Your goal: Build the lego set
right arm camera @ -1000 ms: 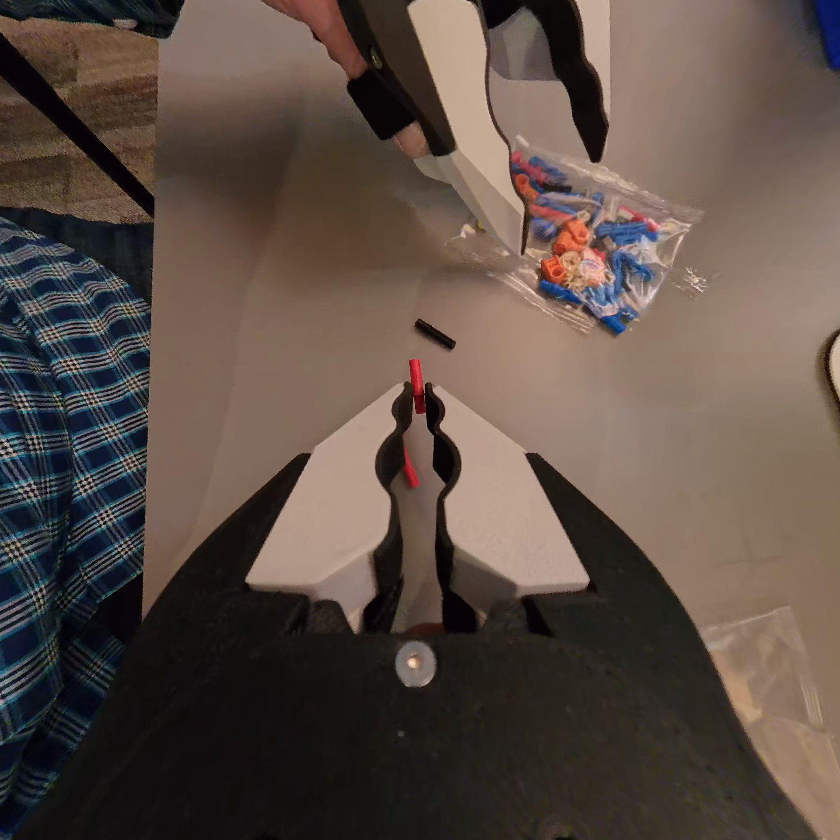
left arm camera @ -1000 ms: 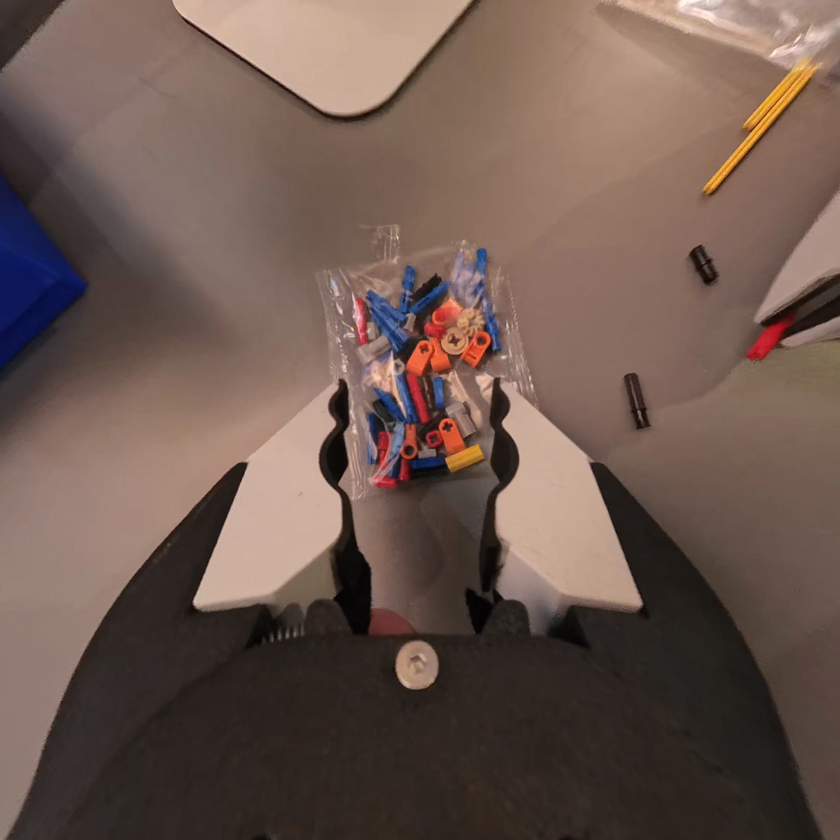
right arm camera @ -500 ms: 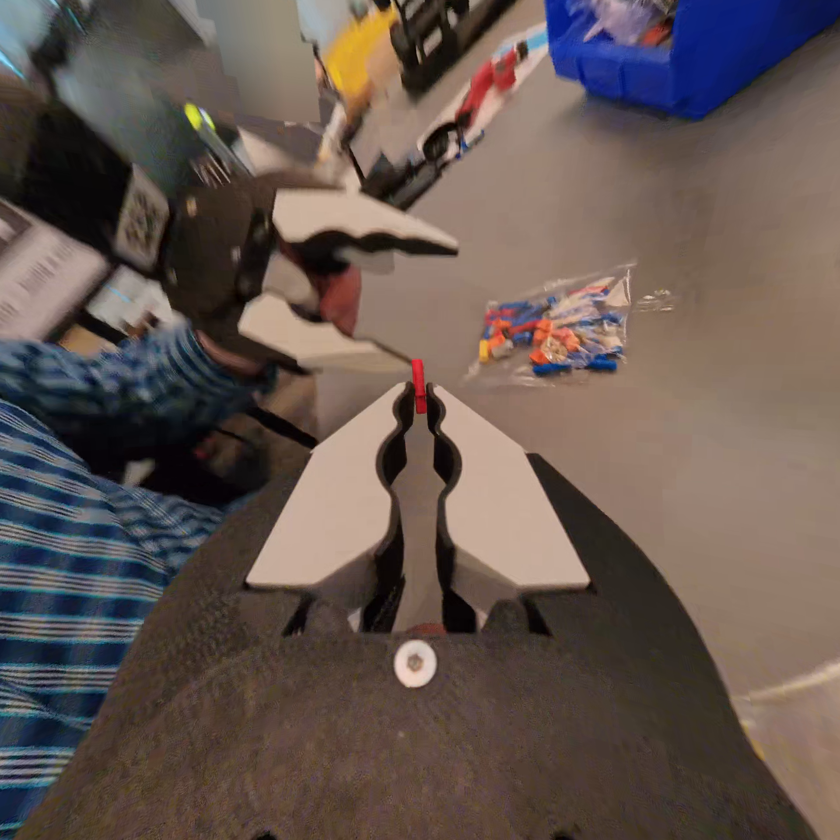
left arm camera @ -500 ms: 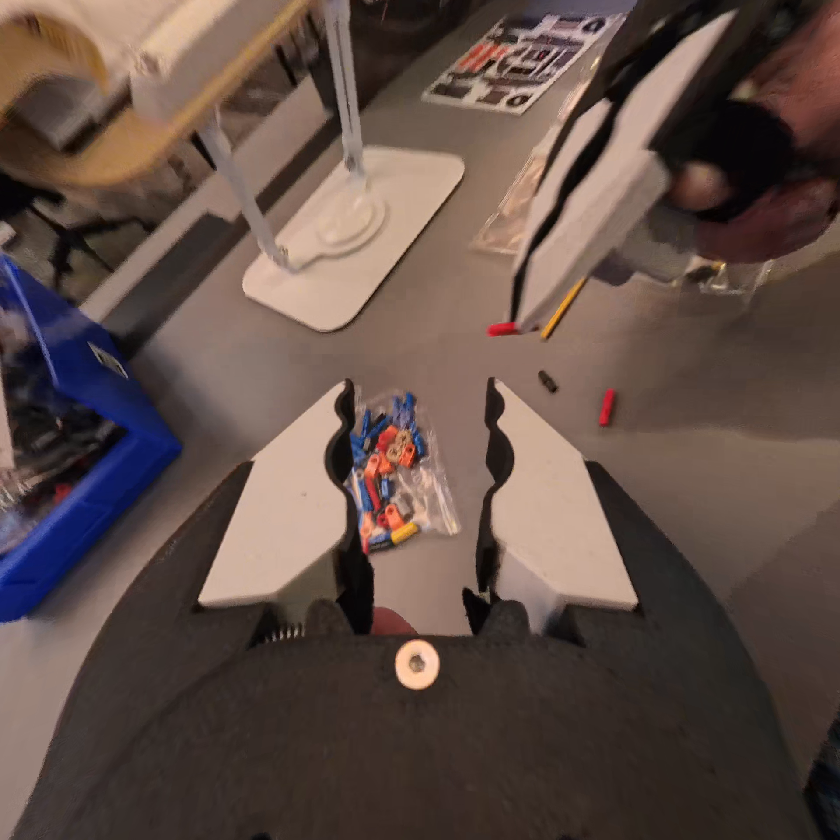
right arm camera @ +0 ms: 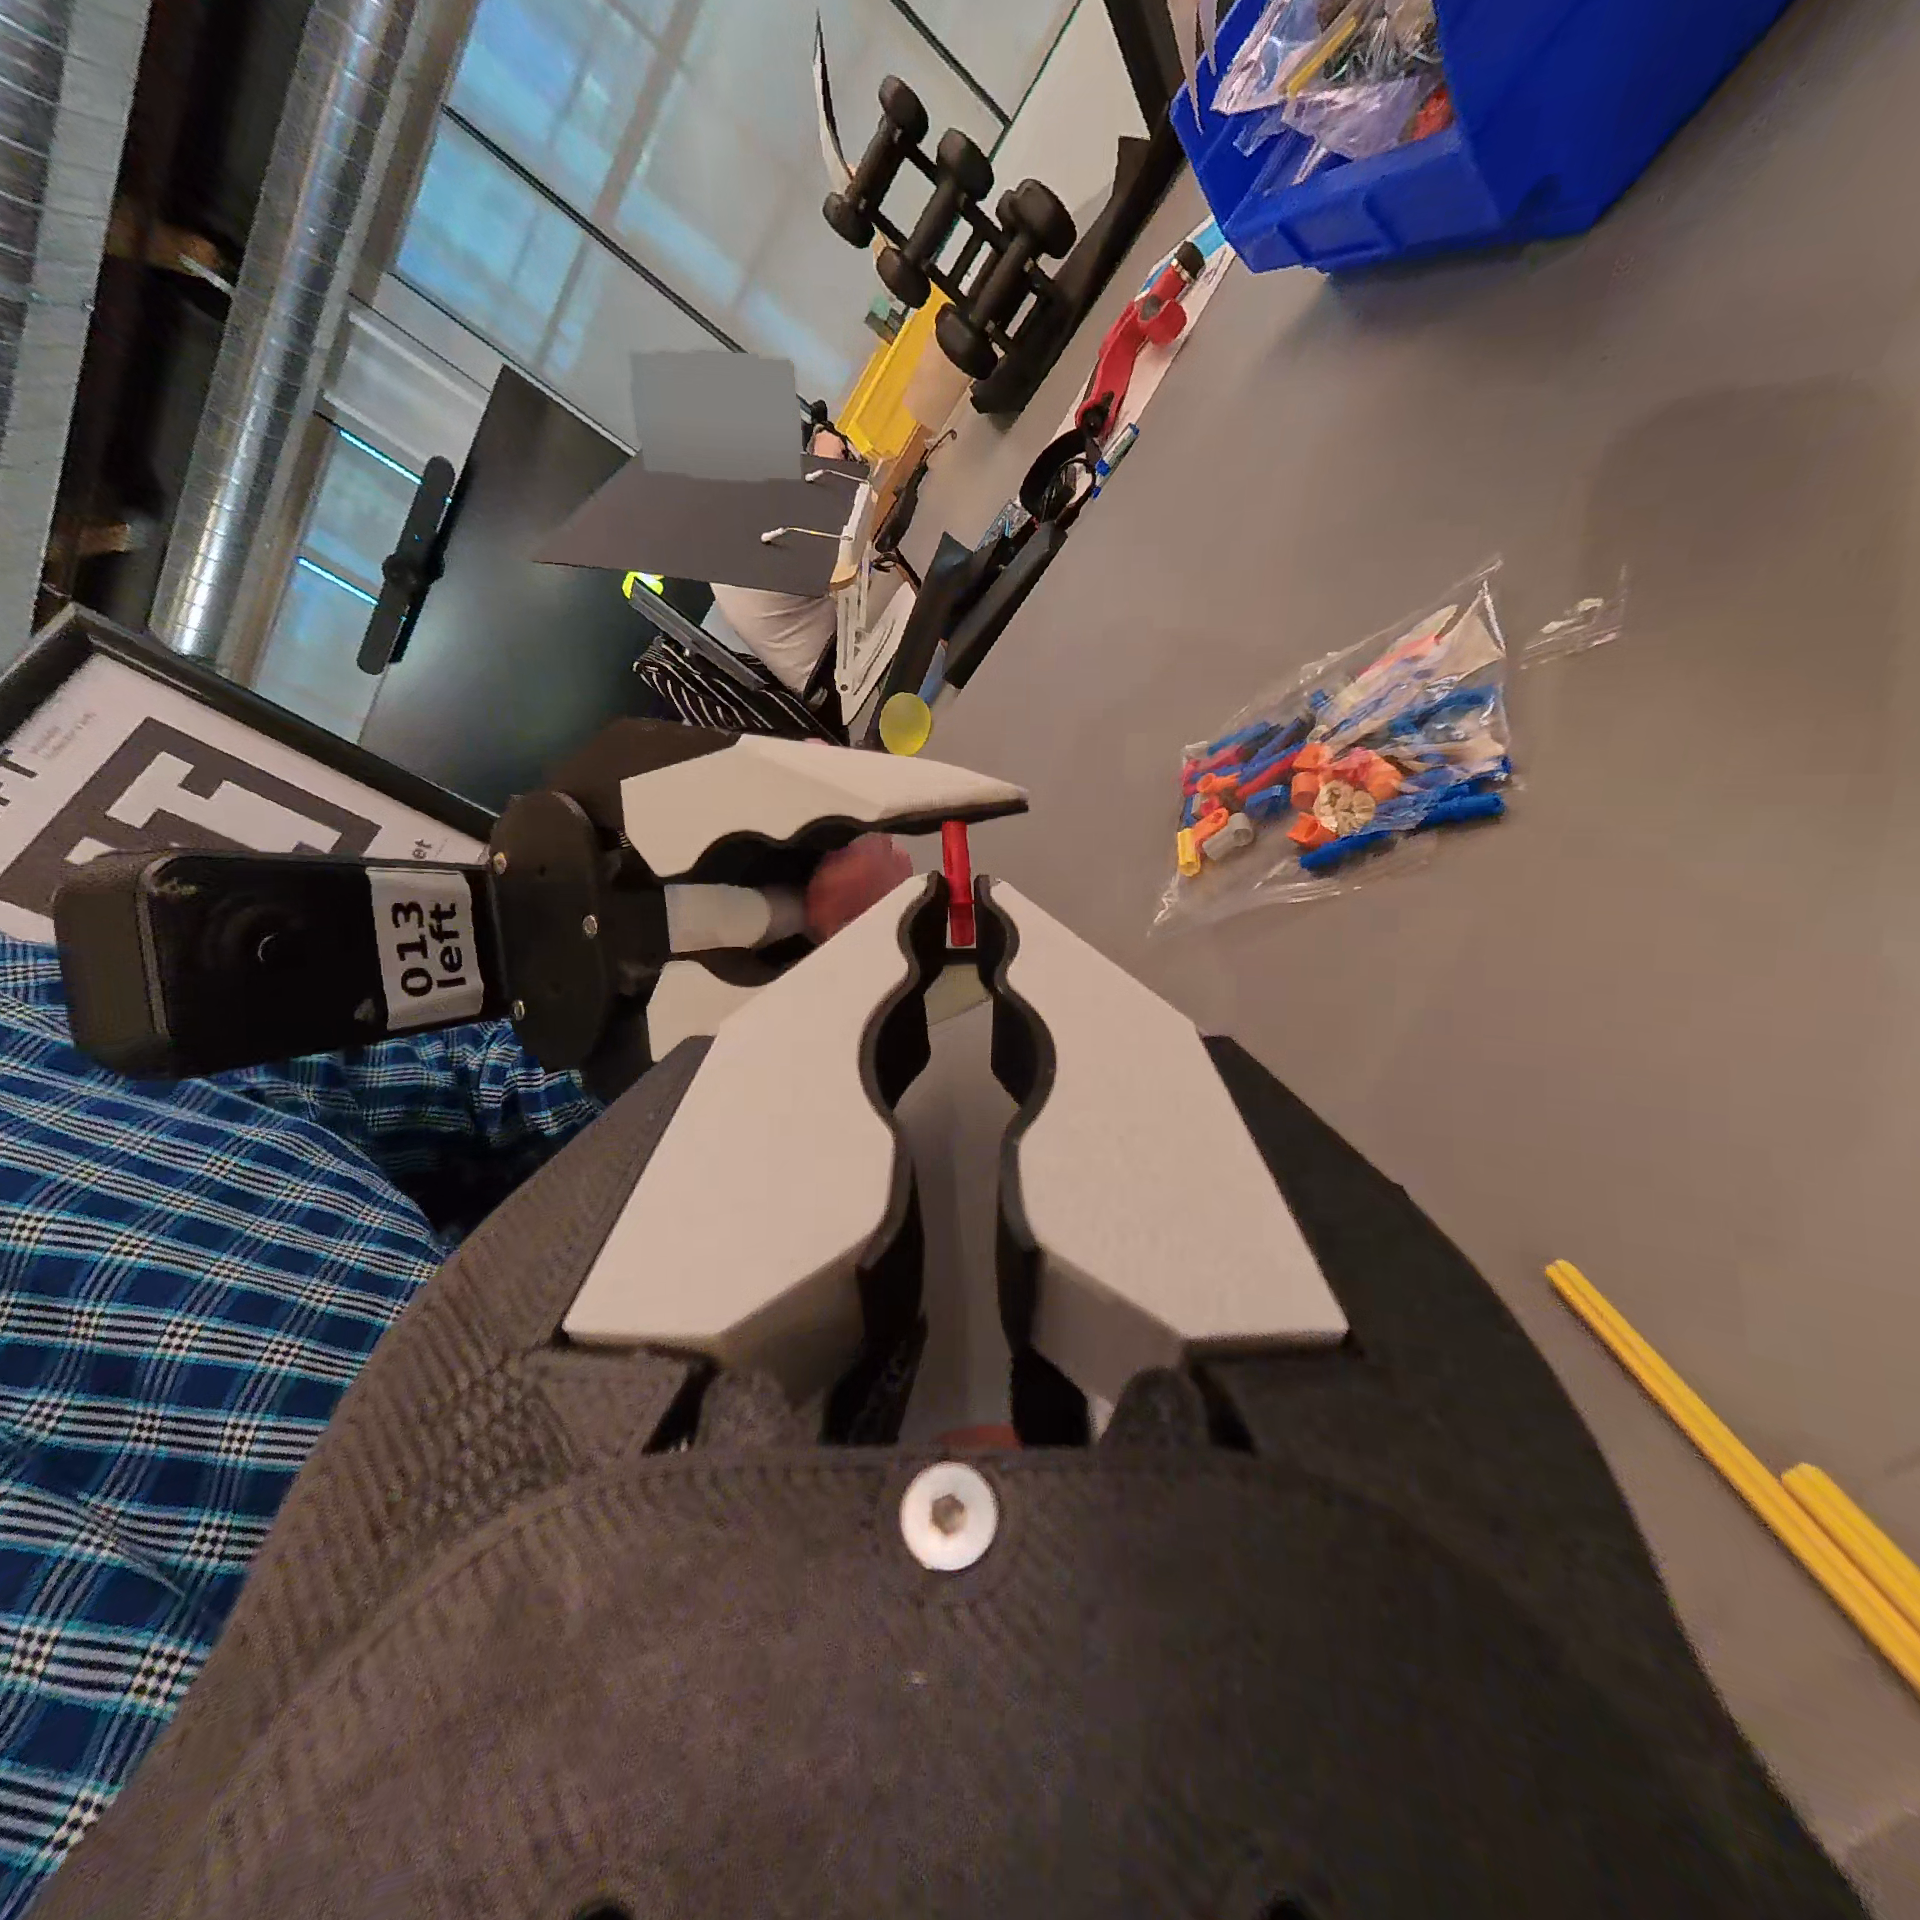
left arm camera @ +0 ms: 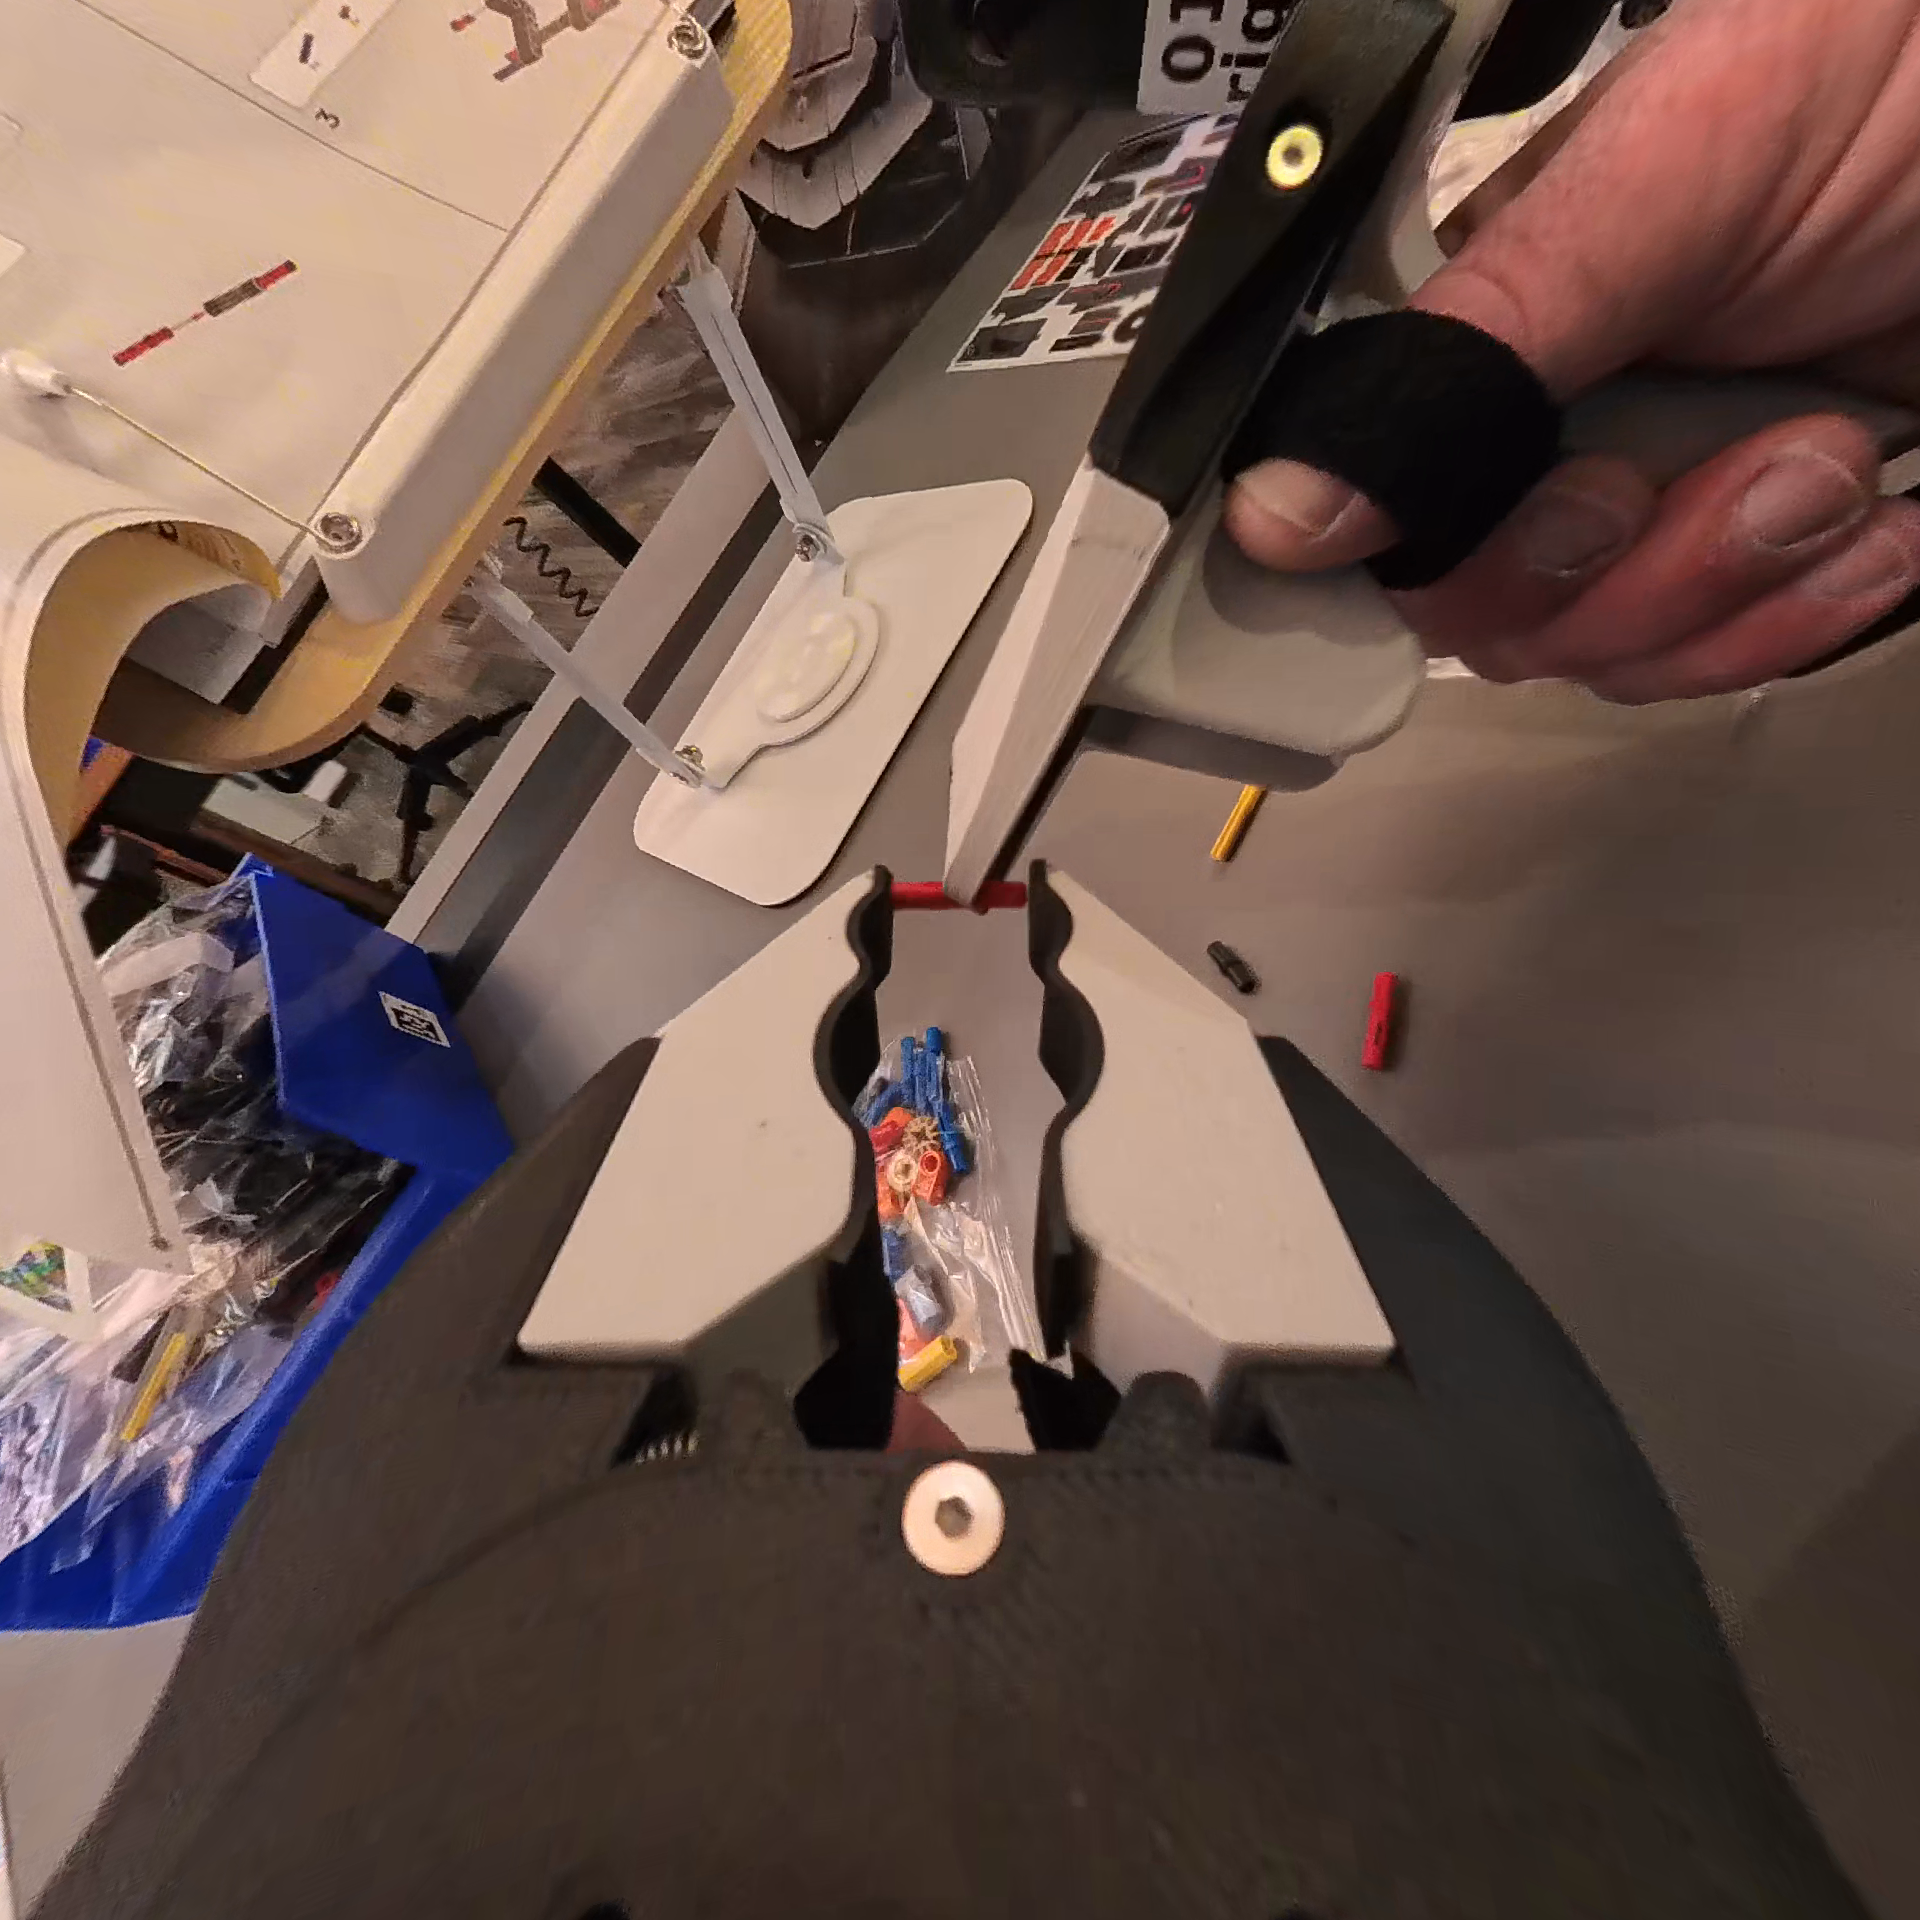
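My right gripper (right arm camera: 956,894) is shut on a short red pin (right arm camera: 956,883) and holds it above the grey table. In the left wrist view the right gripper's fingers (left arm camera: 1039,675) come down edge-on from the upper right, with the red pin (left arm camera: 920,894) lying crosswise. My left gripper (left arm camera: 961,888) has its jaws narrowed to the pin's length, and each tip touches one end. In the right wrist view only the upper finger (right arm camera: 831,790) of the left gripper shows. A clear bag of small coloured parts (left arm camera: 925,1164) lies on the table below; it also shows in the right wrist view (right arm camera: 1351,790).
A second red pin (left arm camera: 1380,1020), a black pin (left arm camera: 1233,966) and a yellow axle (left arm camera: 1238,823) lie loose on the table. Two yellow axles (right arm camera: 1745,1475) lie at the right. A blue bin (left arm camera: 343,1039) and a white stand base (left arm camera: 831,686) stand at the left. My left and right fingertips are right by each other.
Both grippers rose from the table and came together. The left jaws narrowed from wide open onto the ends of the red pin, which the right gripper still holds.
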`<action>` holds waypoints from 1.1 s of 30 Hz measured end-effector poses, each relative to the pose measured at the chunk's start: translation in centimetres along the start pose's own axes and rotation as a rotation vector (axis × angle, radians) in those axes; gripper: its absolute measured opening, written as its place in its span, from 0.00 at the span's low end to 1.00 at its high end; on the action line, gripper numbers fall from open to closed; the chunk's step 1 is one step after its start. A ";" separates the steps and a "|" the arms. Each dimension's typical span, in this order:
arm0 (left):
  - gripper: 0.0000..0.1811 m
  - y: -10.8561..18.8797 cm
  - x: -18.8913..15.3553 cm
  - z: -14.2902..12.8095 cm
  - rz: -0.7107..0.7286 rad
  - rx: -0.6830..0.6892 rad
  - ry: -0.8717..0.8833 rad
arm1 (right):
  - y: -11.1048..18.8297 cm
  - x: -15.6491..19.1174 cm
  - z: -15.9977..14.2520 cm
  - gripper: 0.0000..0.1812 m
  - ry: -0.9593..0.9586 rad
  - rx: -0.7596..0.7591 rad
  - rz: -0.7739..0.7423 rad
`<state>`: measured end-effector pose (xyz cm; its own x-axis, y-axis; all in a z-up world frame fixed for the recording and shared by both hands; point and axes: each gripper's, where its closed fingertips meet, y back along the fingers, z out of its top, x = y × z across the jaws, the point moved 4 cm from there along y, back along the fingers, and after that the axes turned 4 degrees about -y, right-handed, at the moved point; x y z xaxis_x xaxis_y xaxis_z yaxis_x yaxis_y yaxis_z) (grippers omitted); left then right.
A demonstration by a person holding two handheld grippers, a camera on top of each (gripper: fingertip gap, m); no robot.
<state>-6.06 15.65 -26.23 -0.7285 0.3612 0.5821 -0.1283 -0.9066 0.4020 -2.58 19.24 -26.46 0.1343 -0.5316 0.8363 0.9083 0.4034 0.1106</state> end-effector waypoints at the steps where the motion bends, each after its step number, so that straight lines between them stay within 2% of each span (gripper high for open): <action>1: 0.13 0.0 0.0 0.0 0.006 0.001 -0.011 | -0.1 0.0 -0.1 0.01 -0.004 0.001 0.002; 11: 0.13 0.1 0.2 0.4 -0.026 -0.033 -0.023 | 0.2 0.3 0.1 0.01 -0.021 -0.003 0.012; 17: 0.13 0.7 0.7 0.8 -0.096 -0.123 0.023 | 0.3 0.7 0.3 0.06 -0.021 0.031 0.031; 22: 0.12 1.7 1.4 1.9 -0.208 -0.267 0.072 | 0.7 1.8 0.8 0.12 -0.024 0.052 0.088; 27: 0.12 2.7 2.2 2.9 -0.282 -0.367 0.095 | 1.6 2.5 1.7 0.08 -0.024 0.043 0.106; 33: 0.12 3.0 2.0 3.1 -0.325 -0.371 0.019 | 1.5 2.9 1.2 0.07 -0.042 0.101 0.136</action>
<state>-5.87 14.33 -21.66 -0.6230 0.6374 0.4535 -0.5793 -0.7655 0.2801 -1.31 19.17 -23.20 0.2348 -0.4363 0.8686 0.8383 0.5433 0.0462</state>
